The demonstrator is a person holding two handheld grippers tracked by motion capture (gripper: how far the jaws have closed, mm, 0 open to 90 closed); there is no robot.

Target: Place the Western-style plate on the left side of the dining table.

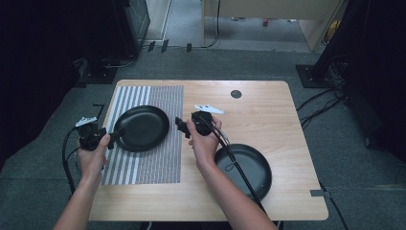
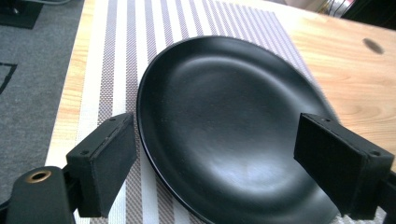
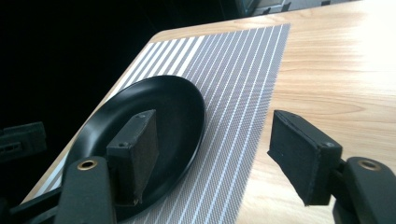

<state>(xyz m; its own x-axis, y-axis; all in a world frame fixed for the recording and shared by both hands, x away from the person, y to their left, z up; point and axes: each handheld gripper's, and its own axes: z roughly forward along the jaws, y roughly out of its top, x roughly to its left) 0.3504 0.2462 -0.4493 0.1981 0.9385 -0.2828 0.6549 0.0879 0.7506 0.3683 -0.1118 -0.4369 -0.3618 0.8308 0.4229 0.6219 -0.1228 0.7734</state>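
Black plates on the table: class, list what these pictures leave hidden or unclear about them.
- Near plate, high view: the right forearm and the gripper's cable cover part of its left side.
- Plate on the striped mat, left gripper view: its near rim is cut off by the bottom edge.
- Same plate, right gripper view: one gripper pad hides part of its middle.

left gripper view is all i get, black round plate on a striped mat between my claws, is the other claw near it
Observer: Yes, the right claw hovers open off the black round plate, at its right rim.
Operator: any other dishes
Observer: A second black round plate sits on the bare wooden table, near the front right.
Operator: mat covers the whole table
Observer: No, the striped woven mat covers just the left part.
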